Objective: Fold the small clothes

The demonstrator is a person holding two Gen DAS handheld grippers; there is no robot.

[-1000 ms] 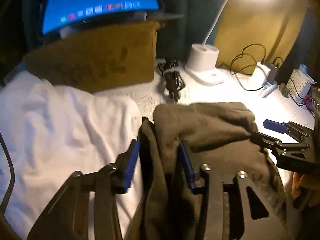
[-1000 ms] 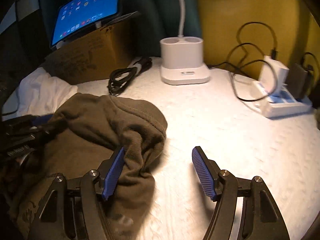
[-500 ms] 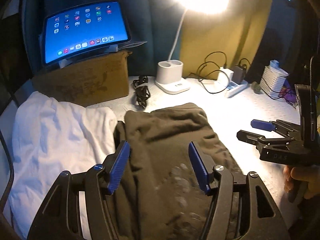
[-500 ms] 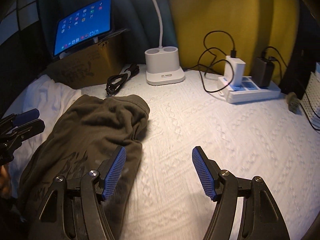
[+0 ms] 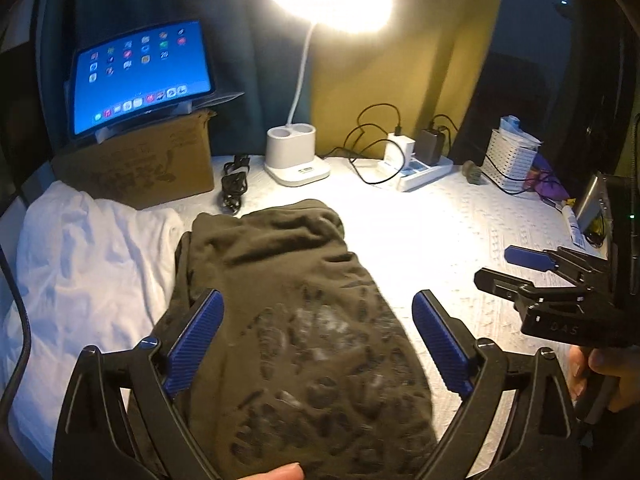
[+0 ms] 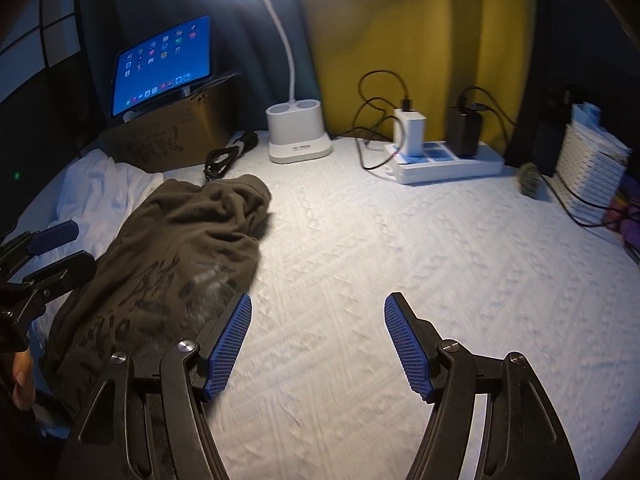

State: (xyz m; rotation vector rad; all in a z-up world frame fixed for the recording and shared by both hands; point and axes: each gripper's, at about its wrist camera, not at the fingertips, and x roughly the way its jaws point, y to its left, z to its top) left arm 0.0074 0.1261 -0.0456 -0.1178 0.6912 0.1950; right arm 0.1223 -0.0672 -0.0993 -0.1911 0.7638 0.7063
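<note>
Olive shirt (image 5: 288,320) lies on the bed beside a white cloth (image 5: 84,256); left gripper (image 5: 316,340) and right gripper (image 6: 318,344) spread, empty. We should pinch matching corners, then fold evenly.

Left tongs (image 5: 318,344) released olive garment (image 5: 288,300), both tongs raised

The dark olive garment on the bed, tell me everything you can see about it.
The garment is dark olive-brown, soft and fleecy-looking, with a worn dark print on its upper face. It lies folded in a long, rumpled bundle on the white textured bedcover, its far end bunched near the black cable. Its left edge overlaps the white cloth. The left tool is open above it; the right tool is open beside its edge. Neither grips it.
</note>
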